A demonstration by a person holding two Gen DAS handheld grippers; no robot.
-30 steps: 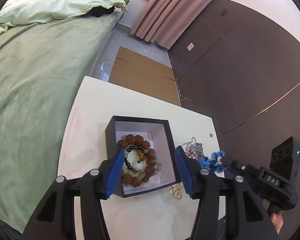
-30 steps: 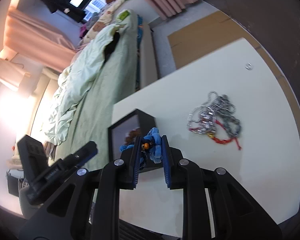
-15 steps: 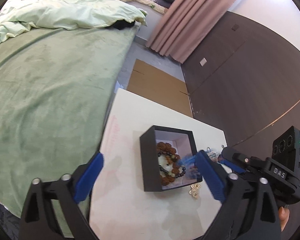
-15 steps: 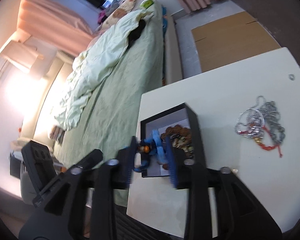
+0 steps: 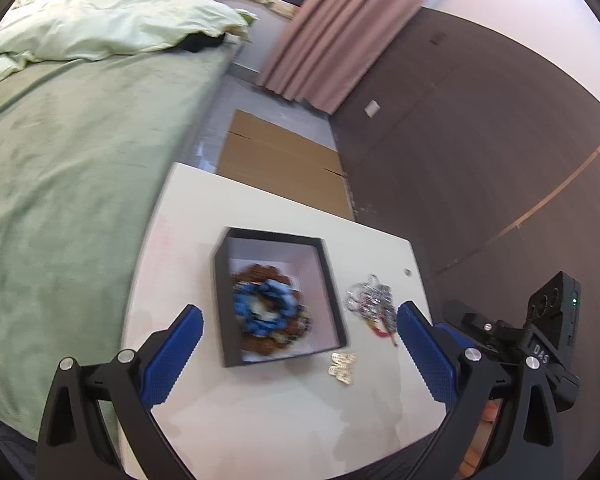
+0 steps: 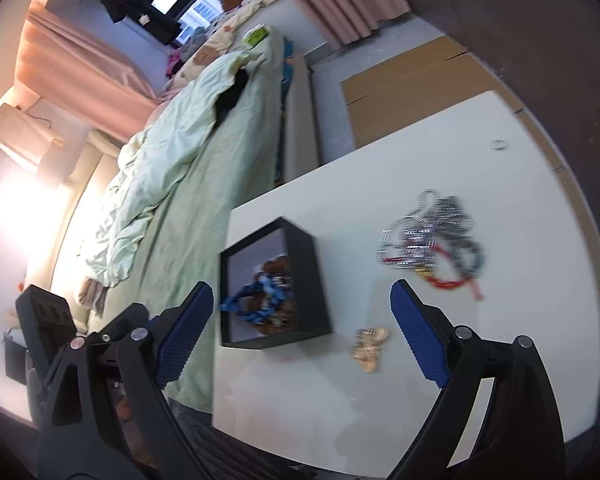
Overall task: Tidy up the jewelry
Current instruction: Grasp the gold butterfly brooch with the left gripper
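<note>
A black jewelry box (image 5: 220,292) stands on the white table (image 5: 284,416). Inside it a blue bracelet (image 5: 266,308) lies on a brown bead bracelet (image 5: 260,272). The box (image 6: 308,280) and the blue bracelet (image 6: 256,296) also show in the right wrist view. A tangle of silver chains with a red cord (image 5: 370,304) (image 6: 432,240) lies right of the box. A small gold piece (image 5: 342,368) (image 6: 370,344) lies near the box's front corner. My left gripper (image 5: 298,348) is open and empty above the table. My right gripper (image 6: 300,328) is open and empty.
A bed with a green cover (image 5: 60,168) runs along the table's left side. Flat cardboard (image 5: 276,168) lies on the floor beyond the table. A dark wall (image 5: 480,160) is to the right. A small ring (image 6: 499,144) lies near the table's far corner.
My right gripper opened and let the blue bracelet go into the box. My left gripper, shut narrow around the box a second ago, has opened wide and drawn back.
</note>
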